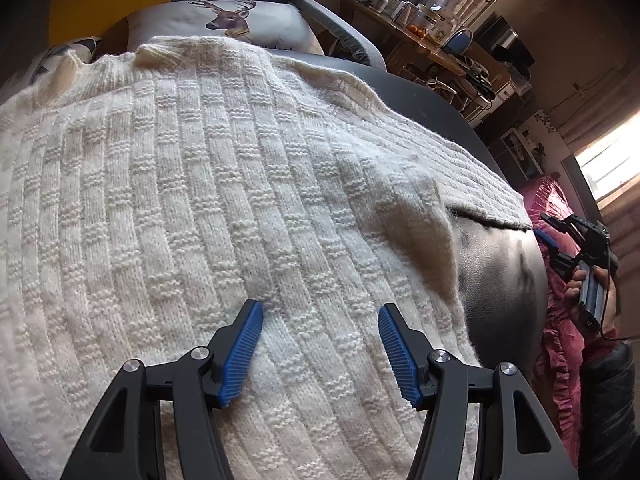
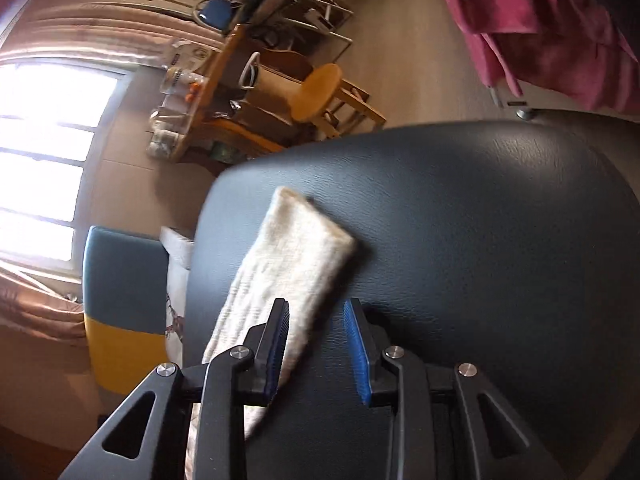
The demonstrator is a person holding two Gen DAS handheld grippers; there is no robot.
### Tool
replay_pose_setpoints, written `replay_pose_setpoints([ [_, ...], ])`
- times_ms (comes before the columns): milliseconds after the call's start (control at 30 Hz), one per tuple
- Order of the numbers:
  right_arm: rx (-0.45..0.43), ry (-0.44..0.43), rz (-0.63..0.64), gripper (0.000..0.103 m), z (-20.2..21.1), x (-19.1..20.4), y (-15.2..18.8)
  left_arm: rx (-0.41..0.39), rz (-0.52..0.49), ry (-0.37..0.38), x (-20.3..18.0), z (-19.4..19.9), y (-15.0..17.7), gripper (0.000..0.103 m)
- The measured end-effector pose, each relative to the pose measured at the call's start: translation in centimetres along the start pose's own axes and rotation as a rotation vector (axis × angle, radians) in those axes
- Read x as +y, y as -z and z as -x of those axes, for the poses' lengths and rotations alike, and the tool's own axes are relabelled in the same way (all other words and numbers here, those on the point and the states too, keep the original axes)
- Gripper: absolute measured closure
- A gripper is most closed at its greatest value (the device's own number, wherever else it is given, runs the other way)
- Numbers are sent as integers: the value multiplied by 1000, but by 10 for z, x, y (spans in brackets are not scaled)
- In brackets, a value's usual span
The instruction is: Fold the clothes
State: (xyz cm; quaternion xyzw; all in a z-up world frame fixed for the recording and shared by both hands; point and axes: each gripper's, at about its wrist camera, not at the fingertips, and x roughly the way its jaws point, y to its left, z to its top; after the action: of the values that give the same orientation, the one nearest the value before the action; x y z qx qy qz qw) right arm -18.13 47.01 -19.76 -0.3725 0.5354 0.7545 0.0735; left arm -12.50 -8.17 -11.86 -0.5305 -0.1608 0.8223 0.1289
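A cream knitted sweater (image 1: 224,184) lies spread flat over a dark leather surface (image 1: 500,276), filling most of the left wrist view. My left gripper (image 1: 320,312) hovers open just above its body, nothing between the blue pads. One sleeve (image 2: 288,264) stretches out across the dark surface (image 2: 480,220) in the right wrist view. My right gripper (image 2: 316,312) stands open with the sleeve's edge lying between and under its fingers. The right gripper (image 1: 560,232) also shows at the far right of the left wrist view, held by a hand (image 1: 576,288) near the sleeve's cuff.
A deer-print pillow (image 1: 228,20) and blue-yellow backrest (image 2: 120,280) lie behind the sweater. A cluttered wooden table (image 1: 424,36) with a stool (image 2: 320,88) stands beyond. Pink ruffled cloth (image 1: 560,344) hangs beside the surface's edge. A bright window (image 2: 48,152) is at the left.
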Motion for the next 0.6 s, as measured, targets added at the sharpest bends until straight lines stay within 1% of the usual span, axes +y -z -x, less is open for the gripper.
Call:
replay_pose_setpoints([
  [67,-20,-19,-18,74,-6,0,-3,2,0,1,1,1,-1,42],
  [167,-54,-16,-12,74,-20,9,-9,4,-8,-3,1,2,-2,42],
  [233,-83,-3,26,74,-27,18,-10,5,-14,-7,1,3,-2,42],
  [267,-84,40,63,76,-29,24,-10,5,-15,-10,1,3,-2,42],
  [300,-86,83,100,82,-32,29,-10,4,-16,-12,0,3,-2,42],
  [333,-87,126,138,96,-34,35,-10,4,-15,-13,0,4,-1,42],
  [400,-96,188,190,99,-35,44,-11,2,-12,-12,0,4,0,42],
  [600,-121,266,329,100,-16,56,-8,0,-18,-13,-1,6,3,42],
])
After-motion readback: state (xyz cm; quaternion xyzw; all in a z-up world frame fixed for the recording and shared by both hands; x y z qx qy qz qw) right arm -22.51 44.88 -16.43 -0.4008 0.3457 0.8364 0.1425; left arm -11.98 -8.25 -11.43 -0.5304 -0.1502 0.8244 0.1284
